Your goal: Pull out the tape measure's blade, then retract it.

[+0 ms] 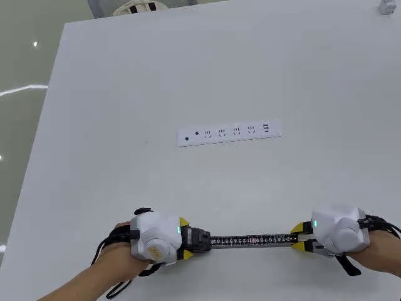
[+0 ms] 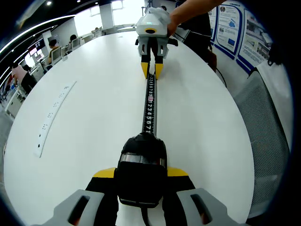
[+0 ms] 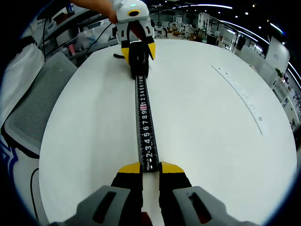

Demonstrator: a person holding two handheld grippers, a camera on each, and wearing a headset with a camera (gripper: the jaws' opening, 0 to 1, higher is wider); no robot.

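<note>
A black tape measure case [image 1: 196, 239] [image 2: 141, 168] [image 3: 138, 55] lies near the table's front edge, and my left gripper [image 1: 185, 237] [image 2: 140, 172] is shut on it. Its black blade with white numbers [image 1: 252, 240] [image 2: 149, 107] [image 3: 145, 126] runs out flat over the white table to the right. My right gripper [image 1: 297, 237] [image 3: 150, 167] is shut on the blade's free end. In the left gripper view the right gripper [image 2: 152, 70] faces me at the far end of the blade; in the right gripper view the left gripper [image 3: 137, 50] holds the case at the far end.
A white power strip [image 1: 228, 133] [image 2: 51, 117] [image 3: 240, 96] lies on the white table [image 1: 188, 75] beyond the blade, parallel to it. A small white object [image 1: 388, 7] sits at the far right corner. A grey chair [image 2: 265, 127] [image 3: 33, 101] stands beside the table.
</note>
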